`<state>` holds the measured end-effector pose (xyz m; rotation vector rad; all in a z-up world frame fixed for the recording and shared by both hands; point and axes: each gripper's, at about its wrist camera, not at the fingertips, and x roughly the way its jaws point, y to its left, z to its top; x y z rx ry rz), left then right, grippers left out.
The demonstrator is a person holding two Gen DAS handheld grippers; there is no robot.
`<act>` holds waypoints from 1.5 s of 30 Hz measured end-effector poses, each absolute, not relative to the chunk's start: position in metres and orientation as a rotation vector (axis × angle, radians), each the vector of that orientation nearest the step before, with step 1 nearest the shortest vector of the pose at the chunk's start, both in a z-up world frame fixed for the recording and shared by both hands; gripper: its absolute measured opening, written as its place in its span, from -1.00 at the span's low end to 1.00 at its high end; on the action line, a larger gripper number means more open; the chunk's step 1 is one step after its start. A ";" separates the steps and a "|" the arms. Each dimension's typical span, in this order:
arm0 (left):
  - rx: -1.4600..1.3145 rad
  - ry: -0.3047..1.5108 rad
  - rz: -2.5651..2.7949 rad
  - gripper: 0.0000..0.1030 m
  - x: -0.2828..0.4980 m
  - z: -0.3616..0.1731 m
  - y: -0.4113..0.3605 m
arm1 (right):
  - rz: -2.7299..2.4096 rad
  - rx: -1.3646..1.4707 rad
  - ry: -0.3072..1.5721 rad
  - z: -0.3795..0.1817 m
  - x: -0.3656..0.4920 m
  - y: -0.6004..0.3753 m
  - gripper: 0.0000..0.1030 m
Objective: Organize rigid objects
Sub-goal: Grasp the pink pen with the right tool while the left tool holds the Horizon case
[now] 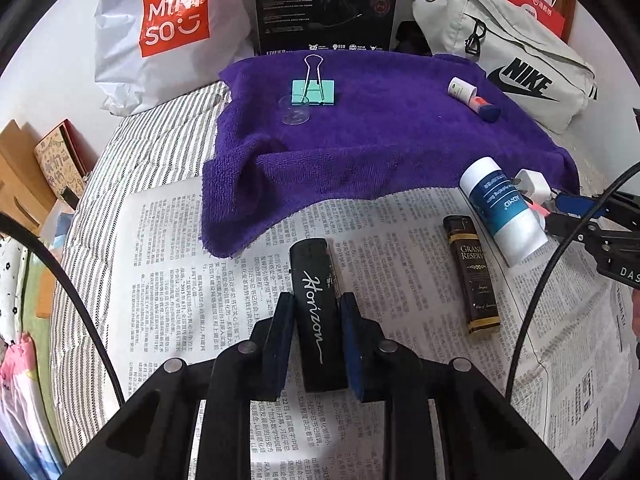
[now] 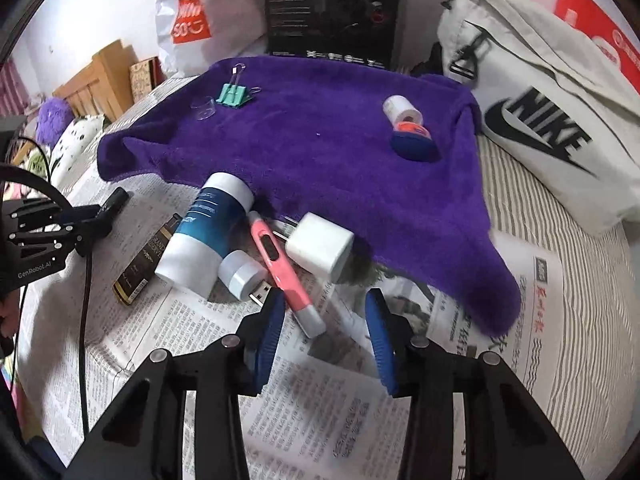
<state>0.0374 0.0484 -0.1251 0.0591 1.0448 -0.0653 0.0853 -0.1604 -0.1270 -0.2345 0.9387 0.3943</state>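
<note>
My left gripper (image 1: 316, 312) is shut on a black "Horizon" lighter (image 1: 318, 312), low over the newspaper (image 1: 168, 264). It also shows in the right wrist view (image 2: 114, 202). My right gripper (image 2: 325, 312) is open and empty just in front of a pink utility knife (image 2: 282, 268), a white charger plug (image 2: 320, 244) and a small white jar (image 2: 240, 274). A white-and-blue tube (image 1: 500, 208) and a brown lighter (image 1: 474, 276) lie on the newspaper. On the purple towel (image 1: 380, 128) lie a green binder clip (image 1: 314, 90), a clear cap (image 1: 294, 110) and a glue stick (image 1: 474, 98).
A white Miniso bag (image 1: 168, 28), a black box (image 1: 326, 4) and a grey Nike bag (image 1: 516, 64) stand along the back wall. The striped bedsheet (image 1: 160, 148) lies under everything. Cardboard and a book (image 1: 60, 164) sit at the left.
</note>
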 end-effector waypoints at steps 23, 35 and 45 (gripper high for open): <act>0.053 1.027 -0.078 -0.55 0.034 -0.125 0.049 | 0.469 -0.263 0.984 -0.136 0.082 -0.142 -0.70; 0.085 1.035 -0.068 -0.55 0.031 -0.125 0.043 | 0.451 -0.293 0.990 -0.134 0.070 -0.147 -0.74; 0.075 1.036 -0.067 -0.55 0.030 -0.125 0.043 | 0.435 -0.257 0.970 -0.138 0.082 -0.141 -0.70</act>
